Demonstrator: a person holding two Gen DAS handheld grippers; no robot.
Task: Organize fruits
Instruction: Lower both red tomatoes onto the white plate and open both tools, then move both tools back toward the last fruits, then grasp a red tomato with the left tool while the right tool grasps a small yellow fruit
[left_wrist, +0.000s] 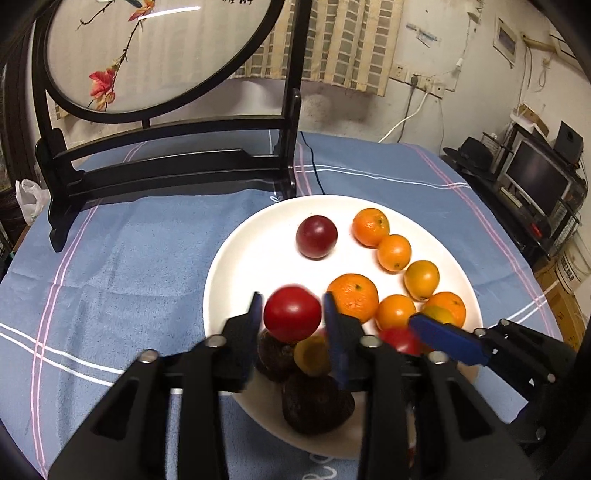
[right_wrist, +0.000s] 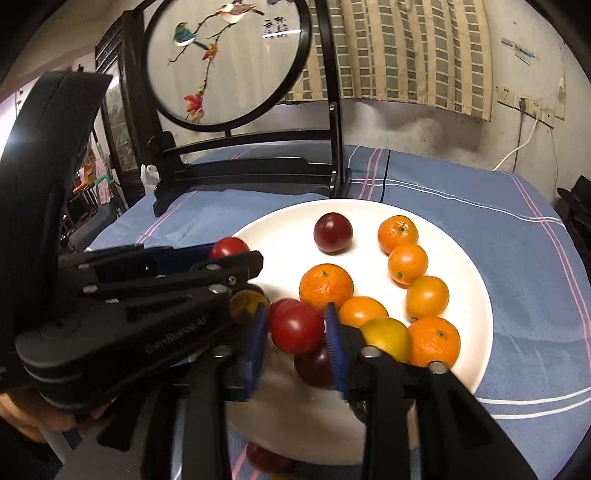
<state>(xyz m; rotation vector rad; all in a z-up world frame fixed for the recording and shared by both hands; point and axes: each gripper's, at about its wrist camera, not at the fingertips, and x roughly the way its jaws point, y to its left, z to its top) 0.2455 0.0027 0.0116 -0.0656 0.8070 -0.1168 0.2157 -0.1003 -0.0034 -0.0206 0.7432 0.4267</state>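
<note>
A white plate (left_wrist: 236, 258) (right_wrist: 369, 229) on the blue cloth holds several oranges (left_wrist: 352, 297) (right_wrist: 325, 286), a dark plum (left_wrist: 316, 236) (right_wrist: 332, 232) and brown fruits (left_wrist: 314, 406). My left gripper (left_wrist: 293, 314) hangs over the plate's near side. A red tomato (left_wrist: 291, 314) (right_wrist: 229, 247) sits between its blue pads with thin gaps on both sides, and its outline is blurred. My right gripper (right_wrist: 295, 332) is just beside it, over the orange cluster. A second red tomato (right_wrist: 297, 328) (left_wrist: 400, 339) sits loosely between its pads.
A round embroidered screen on a black stand (left_wrist: 166, 166) (right_wrist: 240, 173) fills the back of the table. A red fruit (right_wrist: 266, 458) lies by the plate's near rim. A white bag (left_wrist: 27, 199) sits at the left edge, and a monitor shelf (left_wrist: 535, 181) stands beyond the right.
</note>
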